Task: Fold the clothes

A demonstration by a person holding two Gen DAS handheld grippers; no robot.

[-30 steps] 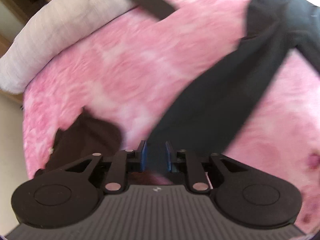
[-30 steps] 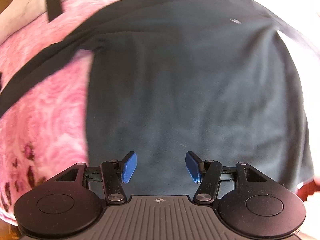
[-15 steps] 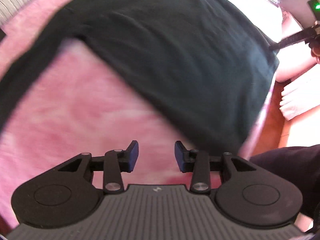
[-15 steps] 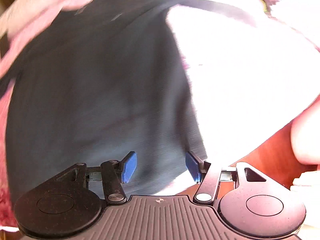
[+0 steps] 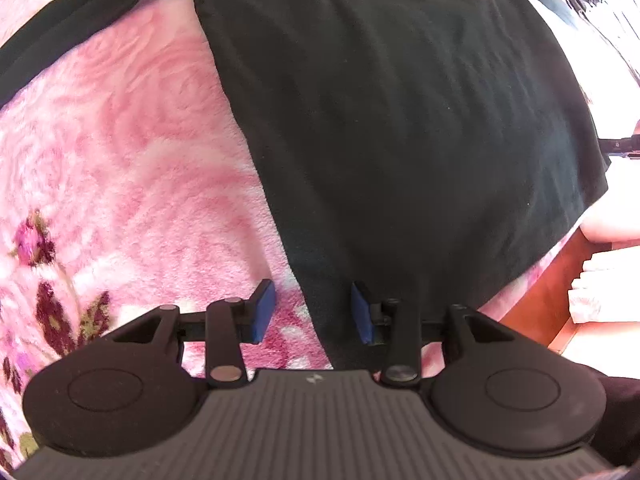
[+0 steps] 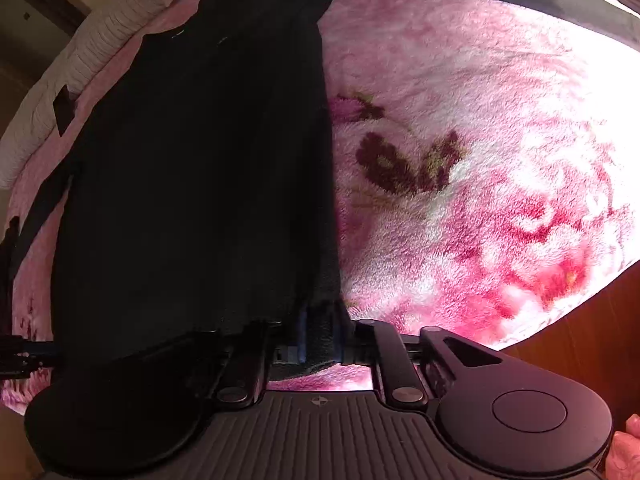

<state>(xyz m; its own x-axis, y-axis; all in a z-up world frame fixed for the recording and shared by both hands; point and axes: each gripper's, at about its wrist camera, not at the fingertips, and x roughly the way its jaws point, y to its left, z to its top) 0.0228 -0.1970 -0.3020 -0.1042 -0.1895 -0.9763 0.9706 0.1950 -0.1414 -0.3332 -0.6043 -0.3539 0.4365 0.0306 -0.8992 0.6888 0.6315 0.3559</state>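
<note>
A black long-sleeved shirt (image 5: 400, 120) lies spread flat on a pink flowered blanket (image 5: 120, 160). My left gripper (image 5: 313, 312) hovers over the shirt's near left hem corner. Its jaws are closing but still stand apart, with the shirt's edge between the blue pads and not pressed. In the right wrist view the shirt (image 6: 200, 180) fills the left half. My right gripper (image 6: 320, 338) is closing, its pads pinching a fold of the near right hem corner. One sleeve (image 5: 80, 40) runs off to the upper left.
The blanket (image 6: 480, 200) ends at the bed's near edge, with wooden floor (image 5: 552, 300) below it. A white pillow (image 6: 60, 80) and a flat black object (image 6: 64, 110) lie at the far end. A person's hand (image 6: 624, 452) shows at the lower right.
The left gripper let go of the sleeve, opened and swept across to the shirt's left hem corner. The right gripper moved to the right hem corner and closed on it.
</note>
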